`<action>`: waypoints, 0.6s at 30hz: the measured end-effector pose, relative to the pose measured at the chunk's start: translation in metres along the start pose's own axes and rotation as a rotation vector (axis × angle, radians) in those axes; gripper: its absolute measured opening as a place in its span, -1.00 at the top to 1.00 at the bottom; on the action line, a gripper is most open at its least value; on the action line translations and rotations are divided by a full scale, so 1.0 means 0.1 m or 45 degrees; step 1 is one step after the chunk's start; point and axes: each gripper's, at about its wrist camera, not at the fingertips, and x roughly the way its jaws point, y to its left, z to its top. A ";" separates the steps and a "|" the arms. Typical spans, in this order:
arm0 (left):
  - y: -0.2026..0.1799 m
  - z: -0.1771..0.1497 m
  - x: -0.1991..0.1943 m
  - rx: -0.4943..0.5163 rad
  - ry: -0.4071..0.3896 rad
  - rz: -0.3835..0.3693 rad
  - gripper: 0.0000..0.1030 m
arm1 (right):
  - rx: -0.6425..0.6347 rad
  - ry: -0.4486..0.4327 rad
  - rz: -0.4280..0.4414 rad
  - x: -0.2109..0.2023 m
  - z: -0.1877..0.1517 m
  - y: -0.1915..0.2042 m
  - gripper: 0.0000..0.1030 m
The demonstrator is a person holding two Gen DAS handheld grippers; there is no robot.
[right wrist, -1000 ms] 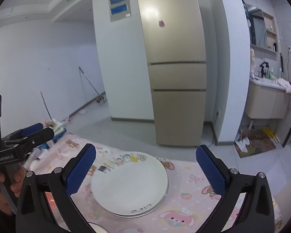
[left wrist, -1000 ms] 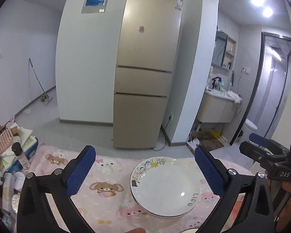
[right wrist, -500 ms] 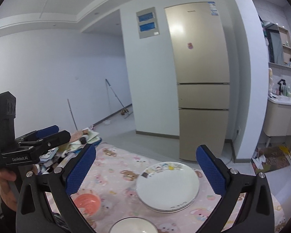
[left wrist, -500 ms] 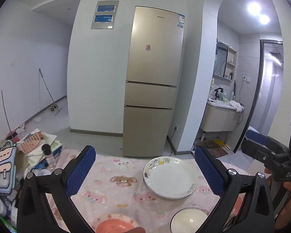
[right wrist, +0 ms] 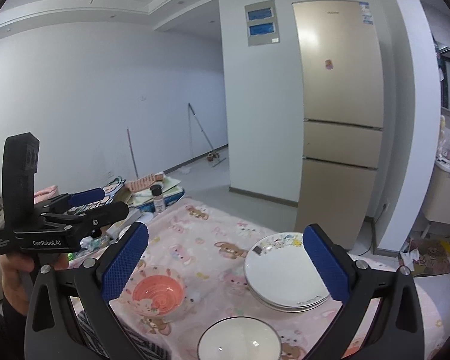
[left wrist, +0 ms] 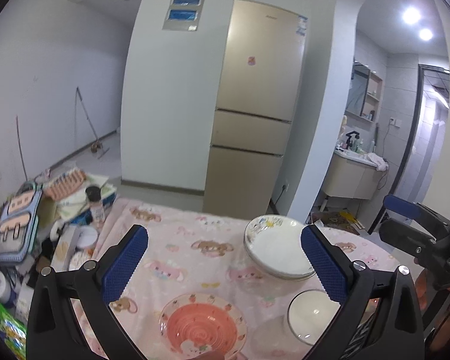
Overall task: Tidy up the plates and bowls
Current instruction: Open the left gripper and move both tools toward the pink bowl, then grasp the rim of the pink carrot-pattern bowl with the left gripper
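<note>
A stack of white plates (left wrist: 277,250) with cartoon rims sits on the pink cartoon tablecloth (left wrist: 195,240), toward the far right. A pink glass bowl (left wrist: 202,327) and a white bowl (left wrist: 312,312) stand nearer to me. In the right wrist view the plates (right wrist: 285,273), pink bowl (right wrist: 157,291) and white bowl (right wrist: 240,342) show too. My left gripper (left wrist: 223,267) is open and empty above the table. My right gripper (right wrist: 225,267) is open and empty, also held above the dishes.
Clutter of boxes, a bottle (left wrist: 94,207) and a blue bag (left wrist: 15,225) fills the table's left end. A gold fridge (left wrist: 255,105) stands behind the table. The other gripper shows at the right edge (left wrist: 420,234) and the left edge (right wrist: 60,225).
Both grippers have pulled back and up from the plate stack. The pink and white bowls have come into view. The jaws stayed open.
</note>
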 end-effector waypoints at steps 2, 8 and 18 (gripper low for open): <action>0.10 -0.09 0.06 -0.037 0.032 0.006 -1.00 | -0.005 0.034 0.022 0.12 -0.07 0.05 -1.00; 0.37 -0.42 0.33 -0.098 0.161 0.075 -1.00 | 0.042 0.168 0.133 0.60 -0.36 0.09 -1.00; 0.50 -0.85 0.64 -0.122 0.329 0.100 -1.00 | 0.103 0.421 0.198 1.24 -0.78 0.10 -1.00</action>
